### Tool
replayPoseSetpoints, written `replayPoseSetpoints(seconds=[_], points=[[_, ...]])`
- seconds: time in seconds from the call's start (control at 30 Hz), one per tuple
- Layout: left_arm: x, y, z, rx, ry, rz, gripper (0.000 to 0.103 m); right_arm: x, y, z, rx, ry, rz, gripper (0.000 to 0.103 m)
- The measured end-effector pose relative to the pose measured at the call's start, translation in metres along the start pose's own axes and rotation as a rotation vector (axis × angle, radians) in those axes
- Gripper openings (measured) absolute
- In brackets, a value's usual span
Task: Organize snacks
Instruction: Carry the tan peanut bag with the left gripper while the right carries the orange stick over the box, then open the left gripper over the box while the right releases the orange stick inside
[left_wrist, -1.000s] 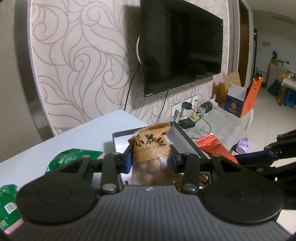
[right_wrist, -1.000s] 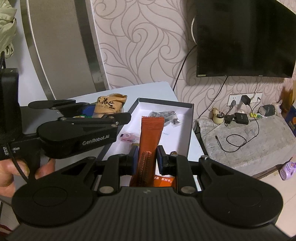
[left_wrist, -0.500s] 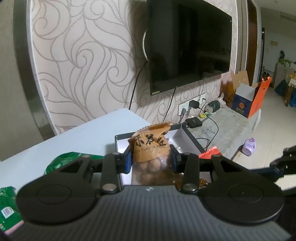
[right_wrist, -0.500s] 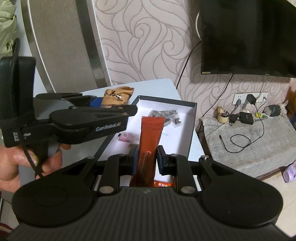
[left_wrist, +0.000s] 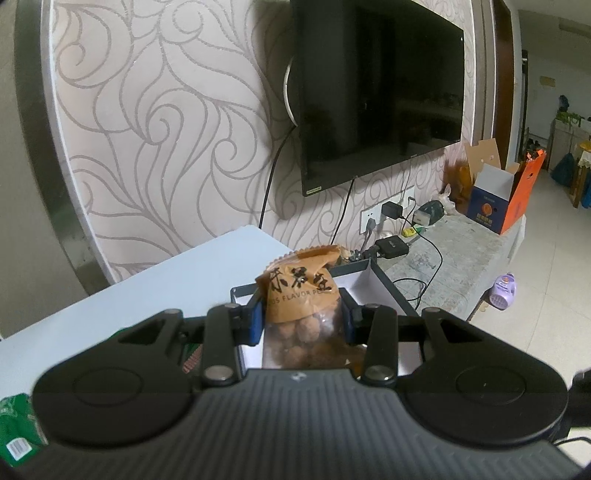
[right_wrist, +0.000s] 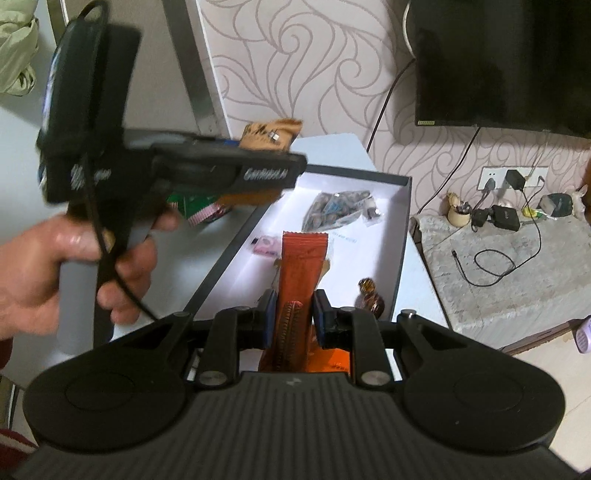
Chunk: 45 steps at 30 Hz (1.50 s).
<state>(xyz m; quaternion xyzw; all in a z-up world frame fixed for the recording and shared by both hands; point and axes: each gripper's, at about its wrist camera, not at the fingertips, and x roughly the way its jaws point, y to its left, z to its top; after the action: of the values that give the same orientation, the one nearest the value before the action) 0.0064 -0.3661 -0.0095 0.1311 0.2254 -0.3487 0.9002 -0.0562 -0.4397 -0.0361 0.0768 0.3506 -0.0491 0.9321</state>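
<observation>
Left wrist: left gripper (left_wrist: 301, 317) clamped on nut bag (left_wrist: 301, 299), right gripper (right_wrist: 293, 319) pinching orange stick pack (right_wrist: 301, 266), both above box (right_wrist: 404, 236) near tabletop far corner; next, lower and release inside.

Black claw (right_wrist: 294, 320) with blue pads, silver screws, "GenRobot.AI" lettering, black cable.

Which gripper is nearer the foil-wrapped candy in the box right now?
Right. The right gripper hangs just left of the candy; the left gripper is beyond the box's far-left edge.
</observation>
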Motion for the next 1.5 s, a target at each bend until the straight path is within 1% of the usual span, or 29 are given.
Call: replayPoseSetpoints(seconds=[0.27,0.6,0.93,1.1,1.23,1.3,1.4,1.5], points=[[0.009,-0.006,0.005,0.026,-0.001,0.002,0.043,0.0,0.004,-0.01,0.012,0.019,0.009,0.025],[0.02,-0.005,0.005,0.039,0.01,0.015,0.044,0.001,0.002,-0.008,0.016,0.023,0.006,0.025],[0.038,-0.006,0.005,0.065,0.028,0.037,0.044,0.022,0.008,-0.001,-0.035,0.064,0.015,0.025],[0.05,-0.004,-0.001,0.063,0.065,0.025,0.044,0.028,0.011,0.001,-0.053,0.077,0.027,0.025],[0.061,0.001,-0.01,0.037,0.113,0.024,0.043,0.035,0.002,0.001,-0.033,0.099,0.017,0.025],[0.064,0.003,-0.013,0.024,0.124,0.024,0.043,0.037,-0.001,0.0,-0.023,0.11,0.012,0.025],[0.071,0.003,-0.017,0.048,0.149,0.023,0.043,0.039,-0.003,0.0,-0.027,0.118,0.007,0.025],[0.08,0.005,-0.025,0.067,0.189,0.04,0.043,0.043,-0.005,0.001,-0.028,0.131,-0.003,0.025]])
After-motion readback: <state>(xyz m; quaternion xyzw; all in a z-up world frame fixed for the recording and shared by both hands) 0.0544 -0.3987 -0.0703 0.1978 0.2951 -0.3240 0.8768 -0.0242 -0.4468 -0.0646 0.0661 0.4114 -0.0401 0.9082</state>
